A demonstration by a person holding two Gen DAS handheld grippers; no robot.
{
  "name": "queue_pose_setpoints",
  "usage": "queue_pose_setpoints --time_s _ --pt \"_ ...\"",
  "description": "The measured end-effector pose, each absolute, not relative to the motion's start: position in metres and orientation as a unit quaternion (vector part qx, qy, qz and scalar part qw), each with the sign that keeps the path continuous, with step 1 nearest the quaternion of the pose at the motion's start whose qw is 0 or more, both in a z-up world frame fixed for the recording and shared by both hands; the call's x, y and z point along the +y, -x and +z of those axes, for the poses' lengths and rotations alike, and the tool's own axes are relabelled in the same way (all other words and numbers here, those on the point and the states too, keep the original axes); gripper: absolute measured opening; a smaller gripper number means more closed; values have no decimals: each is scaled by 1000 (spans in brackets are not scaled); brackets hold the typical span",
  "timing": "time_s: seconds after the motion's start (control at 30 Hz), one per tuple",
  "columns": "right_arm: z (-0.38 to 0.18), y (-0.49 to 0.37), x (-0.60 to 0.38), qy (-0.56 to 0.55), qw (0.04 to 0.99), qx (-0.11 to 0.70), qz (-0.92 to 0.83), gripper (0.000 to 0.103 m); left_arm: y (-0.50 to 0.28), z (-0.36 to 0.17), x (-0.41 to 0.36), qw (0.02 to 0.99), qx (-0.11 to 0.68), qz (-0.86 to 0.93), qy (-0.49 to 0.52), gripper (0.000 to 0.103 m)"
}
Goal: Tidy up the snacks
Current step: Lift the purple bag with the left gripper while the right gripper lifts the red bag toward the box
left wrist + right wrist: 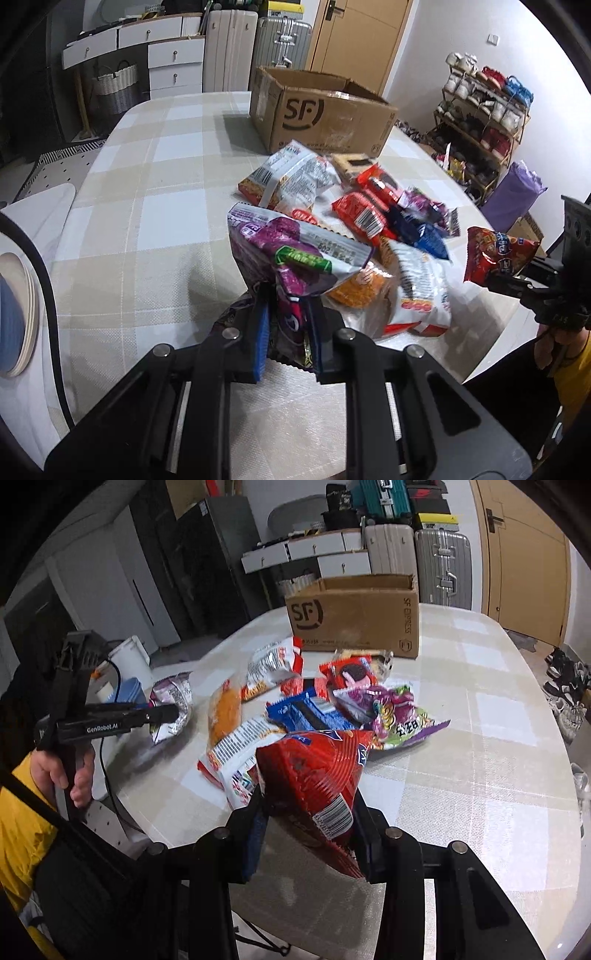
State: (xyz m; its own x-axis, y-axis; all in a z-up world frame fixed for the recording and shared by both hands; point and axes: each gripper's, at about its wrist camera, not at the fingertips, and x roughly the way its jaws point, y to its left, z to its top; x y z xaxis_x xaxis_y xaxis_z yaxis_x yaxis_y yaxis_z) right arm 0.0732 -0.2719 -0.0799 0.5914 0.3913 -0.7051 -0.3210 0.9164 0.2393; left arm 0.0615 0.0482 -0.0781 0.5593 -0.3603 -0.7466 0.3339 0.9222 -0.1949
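Note:
My left gripper (286,295) is shut on a purple and silver snack bag (291,254) and holds it above the table; it also shows in the right wrist view (173,713) with the bag (171,705). My right gripper (308,797) is shut on a red snack bag (314,771), held above the near table edge; in the left wrist view that gripper (491,282) holds the red bag (495,254) at the right. A pile of snack packets (369,218) lies on the checked tablecloth (155,192). An open SF cardboard box (325,110) stands behind the pile.
Stacked plates (14,314) sit at the left edge. A shoe rack (484,122) and a purple bag (517,192) stand beyond the table's right side. Suitcases (439,565) and drawers (173,62) line the back wall.

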Motion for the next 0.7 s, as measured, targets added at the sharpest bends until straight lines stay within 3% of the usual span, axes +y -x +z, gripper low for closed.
queue_pose_setpoints --time_s 0.7 --pt "-28 -81 -287 -102 922 319 194 41 -44 -13 44 904 374 -204 41 15"
